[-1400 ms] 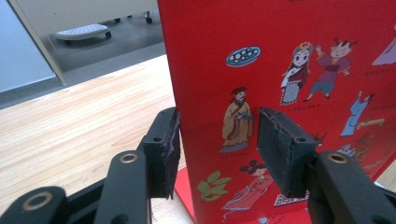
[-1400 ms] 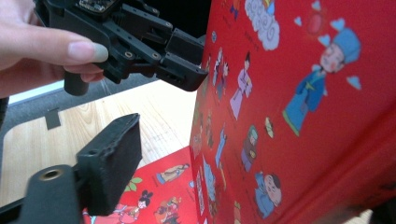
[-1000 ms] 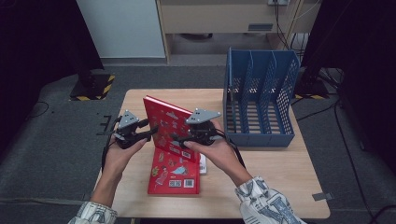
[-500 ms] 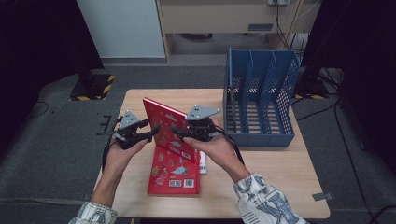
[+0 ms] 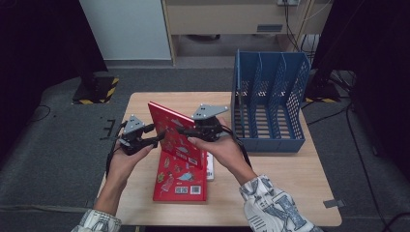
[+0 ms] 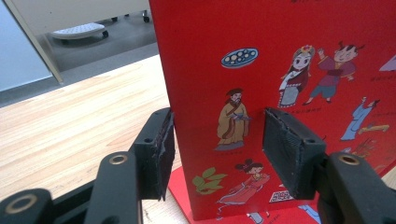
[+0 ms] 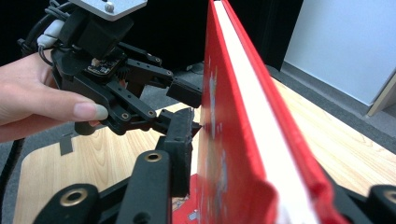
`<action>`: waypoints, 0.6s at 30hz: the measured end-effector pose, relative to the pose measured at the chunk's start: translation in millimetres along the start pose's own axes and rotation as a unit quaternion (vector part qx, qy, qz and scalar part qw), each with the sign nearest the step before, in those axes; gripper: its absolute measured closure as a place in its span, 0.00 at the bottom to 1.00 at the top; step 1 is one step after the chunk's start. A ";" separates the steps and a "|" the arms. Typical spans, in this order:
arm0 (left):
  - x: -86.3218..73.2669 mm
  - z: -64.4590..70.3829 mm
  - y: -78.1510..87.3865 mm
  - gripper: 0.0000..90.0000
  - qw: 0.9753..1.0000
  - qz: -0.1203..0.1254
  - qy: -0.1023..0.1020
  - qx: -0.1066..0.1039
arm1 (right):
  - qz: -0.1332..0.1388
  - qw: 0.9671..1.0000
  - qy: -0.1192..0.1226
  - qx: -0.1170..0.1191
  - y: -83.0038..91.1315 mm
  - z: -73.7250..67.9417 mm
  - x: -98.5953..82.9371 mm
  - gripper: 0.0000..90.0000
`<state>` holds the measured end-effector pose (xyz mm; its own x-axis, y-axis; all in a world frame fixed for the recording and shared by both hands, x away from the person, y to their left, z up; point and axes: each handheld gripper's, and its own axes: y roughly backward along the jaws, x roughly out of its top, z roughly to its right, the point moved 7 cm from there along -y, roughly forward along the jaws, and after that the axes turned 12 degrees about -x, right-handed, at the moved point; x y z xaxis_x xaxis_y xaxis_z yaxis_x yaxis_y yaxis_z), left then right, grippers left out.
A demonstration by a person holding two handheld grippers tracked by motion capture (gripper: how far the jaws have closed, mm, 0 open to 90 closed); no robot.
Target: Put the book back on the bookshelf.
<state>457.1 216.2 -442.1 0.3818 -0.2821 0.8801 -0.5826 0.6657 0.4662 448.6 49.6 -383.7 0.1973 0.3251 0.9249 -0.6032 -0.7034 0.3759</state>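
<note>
A red picture book [image 5: 176, 133] stands tilted on edge near the table's middle, its lower edge over a second red book [image 5: 179, 181] that lies flat. My right gripper [image 5: 189, 131] is shut on the upright book's right side; in the right gripper view the book [image 7: 243, 116] runs edge-on between the jaws. My left gripper [image 5: 155, 137] is open and straddles the book's left edge. In the left gripper view, one pad [image 6: 161, 147] sits behind the cover [image 6: 289, 56] and the other pad [image 6: 287, 149] in front, with a gap.
A blue slotted file rack [image 5: 270, 106] stands at the table's back right, its slots empty. A thin white item [image 5: 210, 166] peeks out from under the flat book's right side. Bare wooden table [image 5: 290, 183] lies at the front right and along the left edge.
The upright book has tipped a little steeper and shifted slightly in my right gripper. My left gripper has closed in on its left edge, jaws now around it.
</note>
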 end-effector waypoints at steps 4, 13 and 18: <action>-0.2 0.1 0.5 0.48 1.000 -0.001 -0.001 0.000 | -0.004 1.000 0.001 0.003 0.2 1.2 1.6 0.79; -0.2 0.3 0.7 0.48 1.000 -0.002 -0.001 -0.001 | -0.001 1.000 -0.002 0.001 -2.0 1.7 8.5 0.82; -0.2 0.3 0.8 0.48 1.000 -0.002 -0.001 -0.002 | -0.001 1.000 -0.005 0.003 -3.4 1.8 8.8 0.84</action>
<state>456.4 216.5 -441.9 0.3835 -0.2856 0.8783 -0.5783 0.6672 0.4695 453.8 53.7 -376.8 0.2062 0.3209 0.9244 -0.5974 -0.7069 0.3786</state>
